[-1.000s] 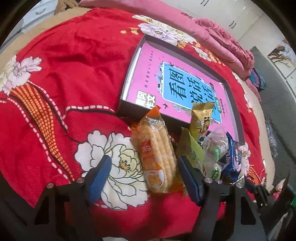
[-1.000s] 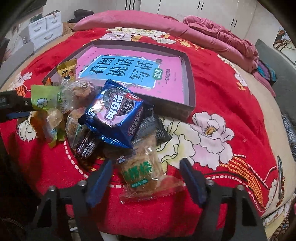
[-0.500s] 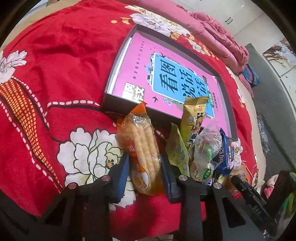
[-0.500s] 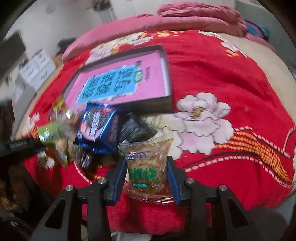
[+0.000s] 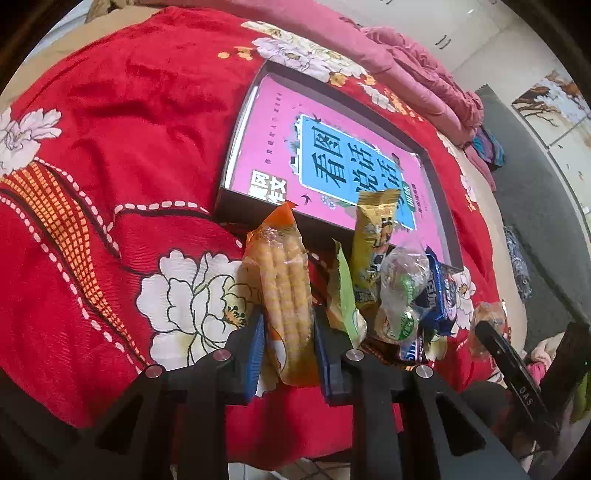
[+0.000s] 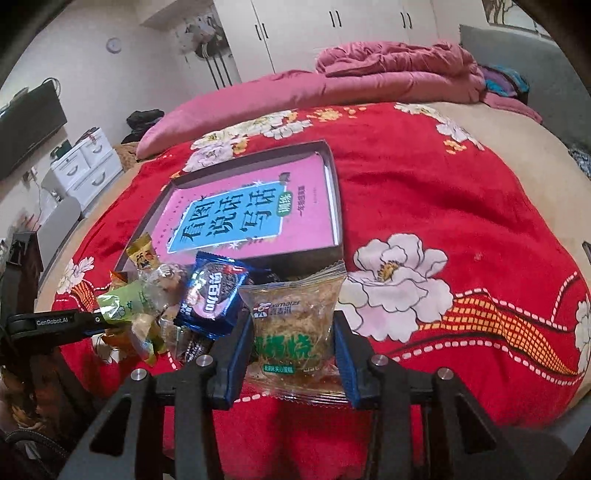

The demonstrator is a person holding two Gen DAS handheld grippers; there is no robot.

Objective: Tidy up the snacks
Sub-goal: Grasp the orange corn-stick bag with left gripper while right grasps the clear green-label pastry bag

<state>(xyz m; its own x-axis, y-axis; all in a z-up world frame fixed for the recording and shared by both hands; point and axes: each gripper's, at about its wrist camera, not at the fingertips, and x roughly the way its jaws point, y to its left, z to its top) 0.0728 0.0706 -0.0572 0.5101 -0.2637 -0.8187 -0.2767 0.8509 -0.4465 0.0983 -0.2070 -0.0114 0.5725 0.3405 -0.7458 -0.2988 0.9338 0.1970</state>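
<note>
1. A clear plastic packet holding a yellow corn cob, orange at its ends (image 5: 288, 295), stands lengthwise between the blue pads of the left gripper (image 5: 289, 347), whose jaws have just been closing and now press it on both sides.
2. A clear square packet of golden shredded pastry with green lettering (image 6: 295, 328) sits clamped between the blue pads of the right gripper (image 6: 293, 354), its sealed top edge upward, in front of the box's near wall.
3. Between the two grips lies the heap of loose snacks on the bed: a blue cookie packet with a pink panel (image 6: 212, 295), a light green wrapper (image 6: 125, 301), a tall yellow wrapper (image 5: 371, 236) and a crumpled clear bag with a green label (image 5: 400, 291).
4. Just behind the heap sits a shallow dark grey cardboard box (image 6: 334, 192), and flat inside it a pink book with a blue title panel (image 6: 258, 210).
5. All rests on a red plush blanket printed with white flowers (image 6: 424, 192); a rumpled pink quilt (image 6: 388, 70) lies at the far end of the bed, before white wardrobe doors (image 6: 332, 29).
</note>
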